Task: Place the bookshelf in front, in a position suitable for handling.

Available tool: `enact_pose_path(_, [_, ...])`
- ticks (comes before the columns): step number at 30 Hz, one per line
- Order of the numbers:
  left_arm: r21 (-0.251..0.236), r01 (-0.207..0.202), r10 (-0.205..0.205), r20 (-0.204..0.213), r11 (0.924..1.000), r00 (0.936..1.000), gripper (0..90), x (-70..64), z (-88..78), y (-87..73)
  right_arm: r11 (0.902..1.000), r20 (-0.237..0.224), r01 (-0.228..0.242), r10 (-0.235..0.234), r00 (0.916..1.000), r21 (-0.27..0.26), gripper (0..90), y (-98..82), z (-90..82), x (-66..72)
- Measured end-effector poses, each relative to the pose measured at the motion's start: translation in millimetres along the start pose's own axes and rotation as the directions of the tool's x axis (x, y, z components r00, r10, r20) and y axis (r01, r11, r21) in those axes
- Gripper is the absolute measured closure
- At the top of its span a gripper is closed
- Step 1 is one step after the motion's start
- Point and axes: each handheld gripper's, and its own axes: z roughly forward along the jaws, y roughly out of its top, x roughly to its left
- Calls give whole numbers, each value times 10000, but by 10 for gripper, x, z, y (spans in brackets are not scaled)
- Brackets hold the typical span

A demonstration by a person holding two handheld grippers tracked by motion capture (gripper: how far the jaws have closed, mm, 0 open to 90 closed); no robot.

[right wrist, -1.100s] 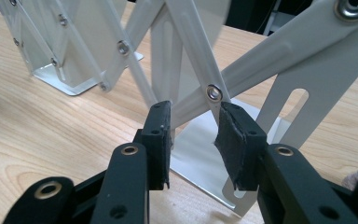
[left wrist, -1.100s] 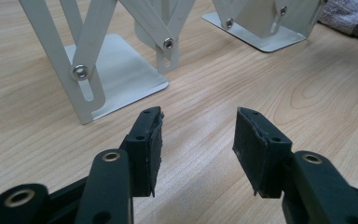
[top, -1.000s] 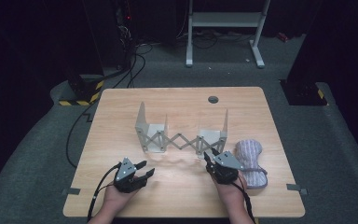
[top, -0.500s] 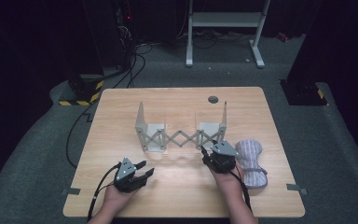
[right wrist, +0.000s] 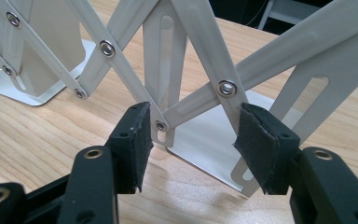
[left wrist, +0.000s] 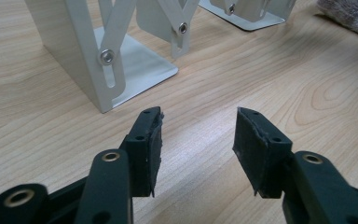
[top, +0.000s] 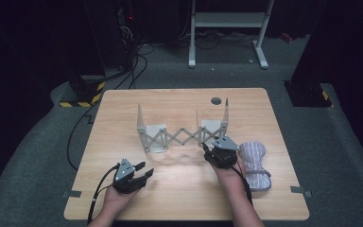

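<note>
Expanding bookend rack [top: 184,130], cream metal with scissor lattice, stands upright at centre of the high view, stretched left to right across the wooden table [top: 179,198]. Right gripper [top: 207,150] sits just below the rack's right end plate, right of centre in the frame. Right gripper view: its jaws have just been opening and stand apart, lattice bars [right wrist: 200,56] rising between and just beyond the two pads [right wrist: 140,140]; the right pad seems to touch a slotted bar, cannot be sure, no clamping seen. Left gripper [top: 143,170] at lower left of the high view, well apart from the rack, jaws spread with bare tabletop between them. Left gripper view: rack's left end plate [left wrist: 74,51] at upper left. Striped cloth [top: 254,161] lies flat just right of the right hand [top: 229,177].
</note>
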Motion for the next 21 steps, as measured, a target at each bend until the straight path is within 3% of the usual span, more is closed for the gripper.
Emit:
enact_pose_path(13, [122, -174, 173, 100, 9998, 9998, 444, 21, -18, 8, 9997, -197, 180, -184, 9996, -165, 383, -53, -95, 76])
enact_pose_path(19, [181, -222, 221, 88, 9996, 9997, 431, 26, -15, 10, 9996, -372, -184, 176, 9992, -200, 312, -131, -328, 50])
enact_pose_path(21, [240, -290, 288, 97, 9993, 9995, 422, 19, -11, 13, 9995, -224, -209, 203, 9995, -254, 271, -163, -446, 13])
